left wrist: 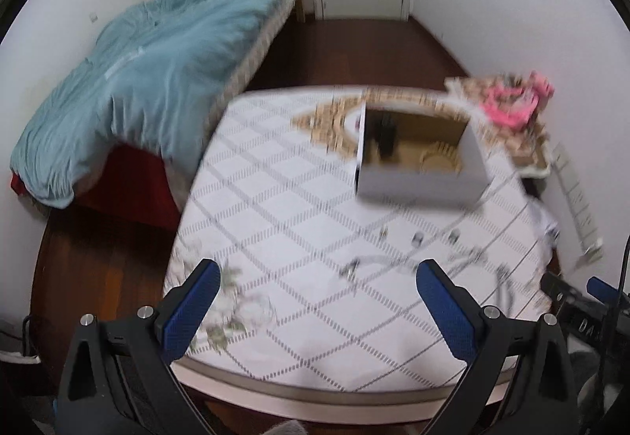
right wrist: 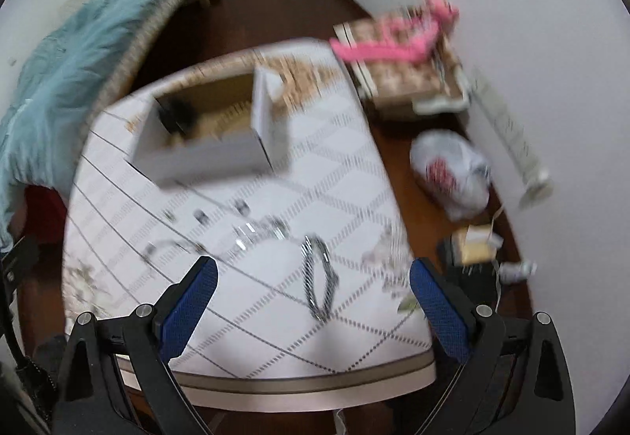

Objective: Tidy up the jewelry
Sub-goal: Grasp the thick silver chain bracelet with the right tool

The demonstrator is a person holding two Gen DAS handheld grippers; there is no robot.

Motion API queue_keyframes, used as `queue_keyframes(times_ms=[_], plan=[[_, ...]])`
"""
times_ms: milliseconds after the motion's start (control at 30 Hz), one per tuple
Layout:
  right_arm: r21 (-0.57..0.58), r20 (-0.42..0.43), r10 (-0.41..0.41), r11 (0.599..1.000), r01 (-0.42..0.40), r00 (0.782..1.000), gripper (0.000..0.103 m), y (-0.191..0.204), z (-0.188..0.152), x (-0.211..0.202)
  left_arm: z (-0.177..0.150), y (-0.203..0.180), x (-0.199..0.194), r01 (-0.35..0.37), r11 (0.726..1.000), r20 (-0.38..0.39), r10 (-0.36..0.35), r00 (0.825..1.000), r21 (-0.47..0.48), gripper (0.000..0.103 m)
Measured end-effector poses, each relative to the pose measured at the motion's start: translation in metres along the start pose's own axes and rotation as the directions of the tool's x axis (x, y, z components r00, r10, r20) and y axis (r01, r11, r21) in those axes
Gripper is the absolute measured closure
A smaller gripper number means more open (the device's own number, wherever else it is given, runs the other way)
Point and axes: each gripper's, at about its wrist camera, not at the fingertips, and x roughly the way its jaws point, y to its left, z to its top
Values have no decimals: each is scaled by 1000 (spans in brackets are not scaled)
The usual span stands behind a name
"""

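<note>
Both grippers, left (left wrist: 317,311) and right (right wrist: 313,311), held wide, empty. Chain (right wrist: 319,277) lies near side of box (right wrist: 204,136). Pinch advised at one strand, low, slow.

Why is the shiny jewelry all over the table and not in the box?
The jewelry looks scattered: a looped chain and smaller pieces lie loose on the table, in front of the open white box. Both grippers, left and right, are open and empty.
</note>
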Motion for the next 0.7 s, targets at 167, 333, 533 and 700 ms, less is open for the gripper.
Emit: queue_keyframes(times_ms=[167, 333, 533, 700], plan=[[75, -118, 12, 997, -3, 993, 43, -26, -23, 72, -29, -5, 37, -41, 999, -76, 42, 996, 19, 1], [27, -127, -27, 999, 30, 992, 45, -24, -36, 106, -42, -5, 63, -58, 998, -134, 62, 989, 29, 1], [17, -92, 16, 1000, -15, 996, 95, -20, -35, 109, -44, 0, 83, -10, 1000, -170, 8, 985, -14, 2], [60, -57, 106, 993, -103, 993, 103, -31, -29, 103, -39, -20, 86, 92, 996, -165, -93, 982, -9, 2]])
